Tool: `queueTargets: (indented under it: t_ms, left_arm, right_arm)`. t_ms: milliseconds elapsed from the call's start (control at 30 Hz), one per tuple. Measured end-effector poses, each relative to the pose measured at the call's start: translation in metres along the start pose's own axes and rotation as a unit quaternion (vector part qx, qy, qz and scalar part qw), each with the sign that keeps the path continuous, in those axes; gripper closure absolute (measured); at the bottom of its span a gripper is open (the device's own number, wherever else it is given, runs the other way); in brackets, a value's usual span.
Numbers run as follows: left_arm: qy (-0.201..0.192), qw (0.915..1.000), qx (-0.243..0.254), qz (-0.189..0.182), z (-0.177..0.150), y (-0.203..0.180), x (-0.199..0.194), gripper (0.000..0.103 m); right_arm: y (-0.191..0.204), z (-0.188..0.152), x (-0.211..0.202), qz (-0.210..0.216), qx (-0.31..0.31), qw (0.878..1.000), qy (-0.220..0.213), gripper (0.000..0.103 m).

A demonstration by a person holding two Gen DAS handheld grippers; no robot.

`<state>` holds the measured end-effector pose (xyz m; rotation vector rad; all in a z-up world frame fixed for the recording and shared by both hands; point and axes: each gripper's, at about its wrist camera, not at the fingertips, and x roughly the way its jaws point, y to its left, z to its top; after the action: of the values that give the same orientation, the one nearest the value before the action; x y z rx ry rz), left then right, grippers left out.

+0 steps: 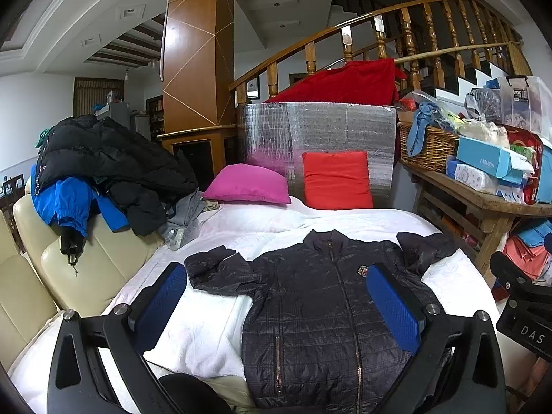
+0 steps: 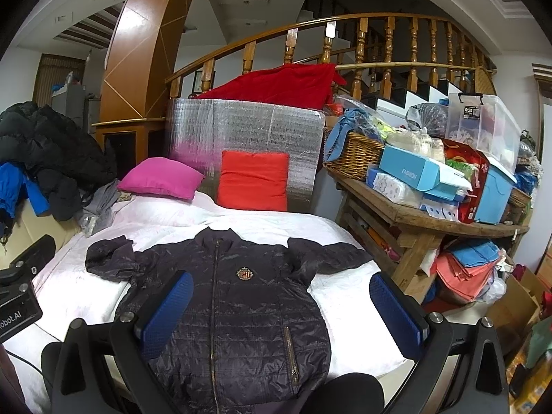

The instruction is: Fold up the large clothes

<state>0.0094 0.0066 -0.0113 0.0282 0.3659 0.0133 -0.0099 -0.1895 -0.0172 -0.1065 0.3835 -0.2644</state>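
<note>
A dark navy quilted jacket (image 1: 310, 310) lies flat, front up and zipped, on a white-covered bed (image 1: 207, 327), with both sleeves spread out and crumpled. It also shows in the right wrist view (image 2: 241, 310), with a gold crest on the chest. My left gripper (image 1: 276, 310) is open and empty, hovering above the jacket's lower left part. My right gripper (image 2: 281, 314) is open and empty above the jacket's lower right part. The right gripper's body shows at the right edge of the left wrist view (image 1: 524, 296).
A pink pillow (image 1: 248, 184) and a red pillow (image 1: 336, 179) lean at the head of the bed. A pile of dark and blue coats (image 1: 96, 169) lies on a cream sofa at left. A cluttered wooden bench (image 2: 431, 220) stands at right.
</note>
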Motion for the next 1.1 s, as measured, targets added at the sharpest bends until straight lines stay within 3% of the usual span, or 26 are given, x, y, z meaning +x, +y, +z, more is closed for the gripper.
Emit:
queueTargets:
  t_ms: [1100]
  left_arm:
    - [0.005,0.9999,0.009,-0.001,-0.0011,-0.0065,0.0023,0.000]
  right_arm:
    - [0.0024,-0.0020,0.0058,0.006,0.002,1.000,0.006,0.000]
